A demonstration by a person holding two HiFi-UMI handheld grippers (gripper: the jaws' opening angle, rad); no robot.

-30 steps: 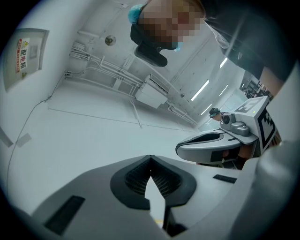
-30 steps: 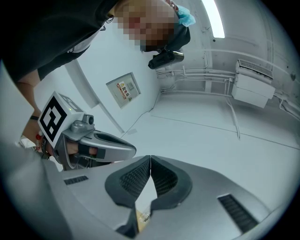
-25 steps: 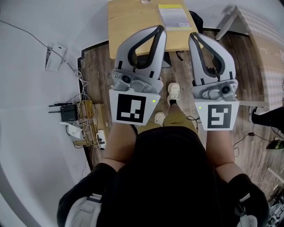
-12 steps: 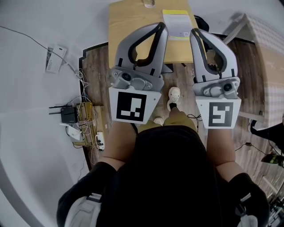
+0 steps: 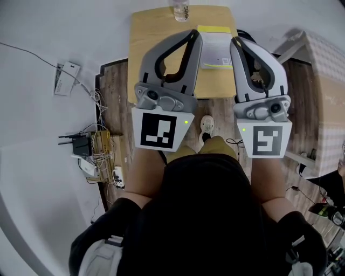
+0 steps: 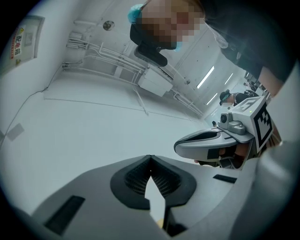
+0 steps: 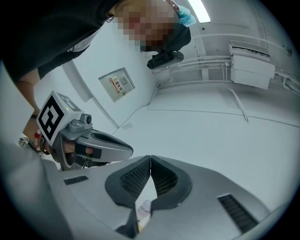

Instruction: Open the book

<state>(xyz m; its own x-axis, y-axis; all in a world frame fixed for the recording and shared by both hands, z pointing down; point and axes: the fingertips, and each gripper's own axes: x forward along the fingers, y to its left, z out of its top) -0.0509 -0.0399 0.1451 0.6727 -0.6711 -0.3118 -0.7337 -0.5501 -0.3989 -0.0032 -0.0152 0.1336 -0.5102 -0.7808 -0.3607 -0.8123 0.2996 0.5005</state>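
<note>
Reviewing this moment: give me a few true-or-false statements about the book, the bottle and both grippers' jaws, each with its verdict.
1. The book lies on the wooden table. True.
2. The left gripper has its jaws clamped on the book. False: its jaws are together with nothing between them.
3. A bottle is on the table, beyond the book. True.
4. The right gripper has its jaws wide apart. False: they are together and hold nothing.
5. The floor beside the table is carpeted. False: it is wood planking.
</note>
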